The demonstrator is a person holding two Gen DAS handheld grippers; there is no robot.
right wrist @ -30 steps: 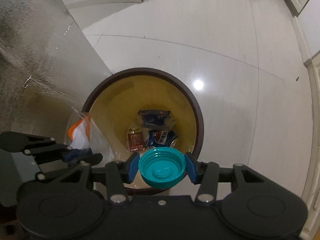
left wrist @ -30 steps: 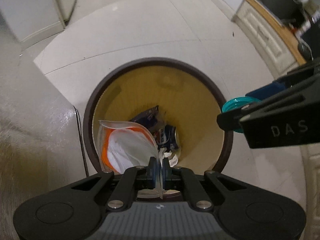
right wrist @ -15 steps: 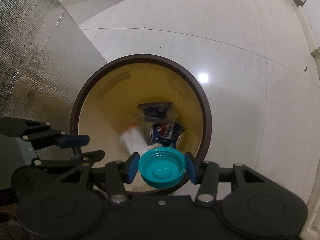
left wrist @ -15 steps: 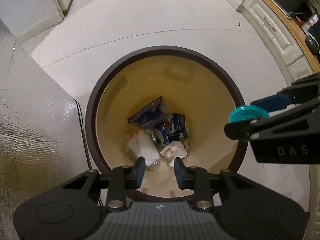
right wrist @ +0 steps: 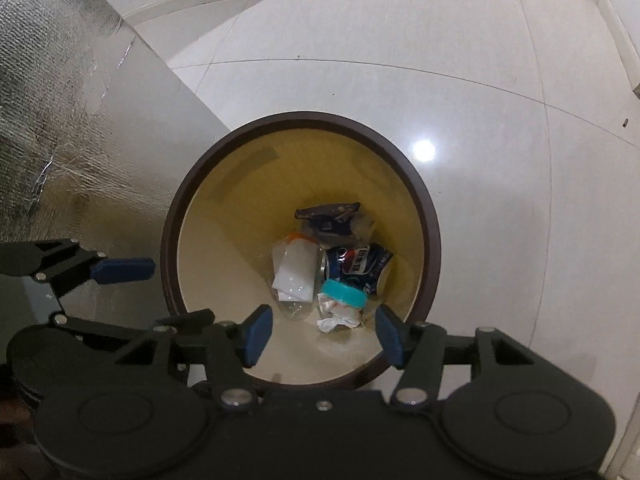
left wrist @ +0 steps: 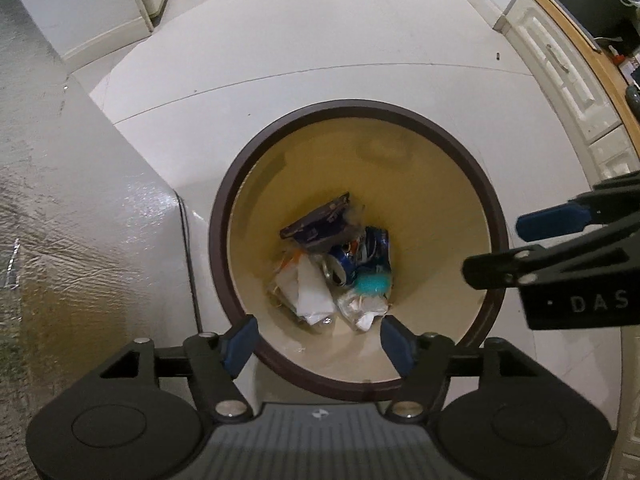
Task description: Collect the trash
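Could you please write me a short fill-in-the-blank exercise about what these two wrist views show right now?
1. The teal lid is inside the round ____, among the trash.
2. The rim of the bin is dark ____.
3. Between the pads of the right gripper, whose jaws are opening, there is ____.
4. The crushed can beside the lid is mainly ____ in colour.

Missing words: bin; brown; nothing; blue

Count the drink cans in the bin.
1. A crushed blue cola can lies at the bottom of the round bin, right of the clear plastic bag. More may hide beneath the other trash.
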